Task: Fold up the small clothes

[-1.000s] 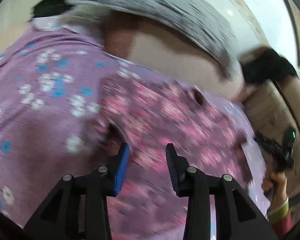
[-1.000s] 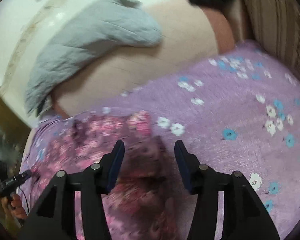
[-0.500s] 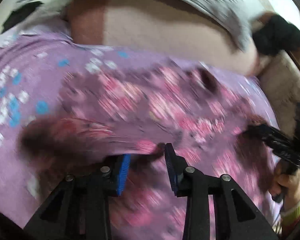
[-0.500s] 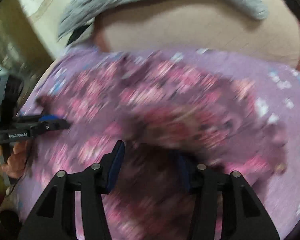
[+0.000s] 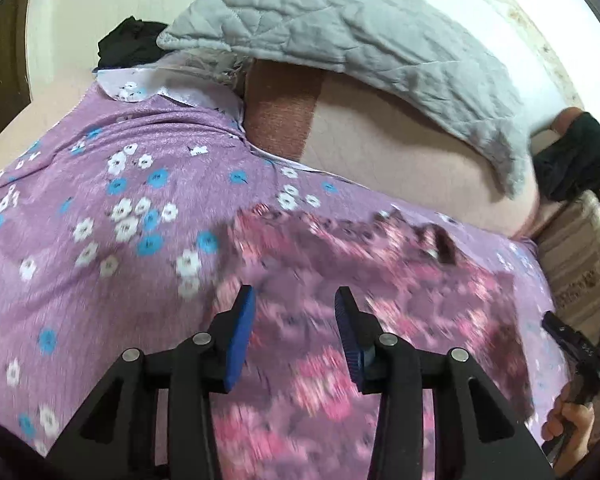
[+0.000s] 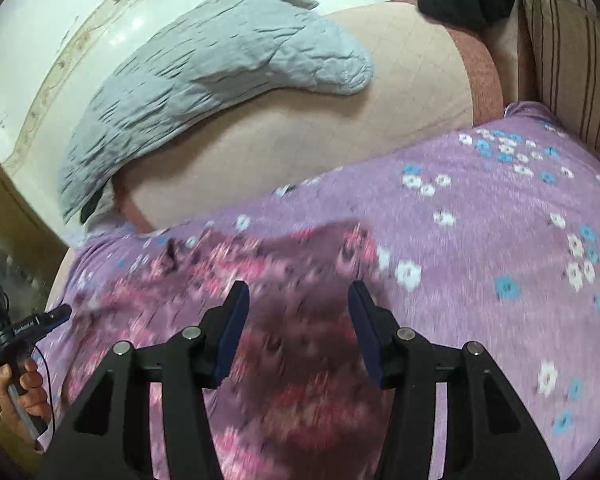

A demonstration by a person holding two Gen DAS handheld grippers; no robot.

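Note:
A small garment with a pink and dark purple flower print (image 5: 340,280) lies spread on a lilac bedsheet with white and blue flowers (image 5: 100,220). It also shows in the right wrist view (image 6: 284,304). My left gripper (image 5: 296,312) is open and empty, held just above the garment's left part. My right gripper (image 6: 298,308) is open and empty above the garment's right part. The right gripper also shows at the right edge of the left wrist view (image 5: 576,348), and the left gripper at the left edge of the right wrist view (image 6: 40,322). The garment is motion-blurred.
A grey quilted blanket (image 5: 372,44) lies across the far side of the beige mattress (image 5: 400,148). Black clothes (image 5: 576,168) sit at the far corners. A striped cushion (image 6: 572,52) stands at the right. A white wall is behind.
Both grippers have pulled back and up from the garment after being low against it half a second ago. The garment now lies flatter on the sheet.

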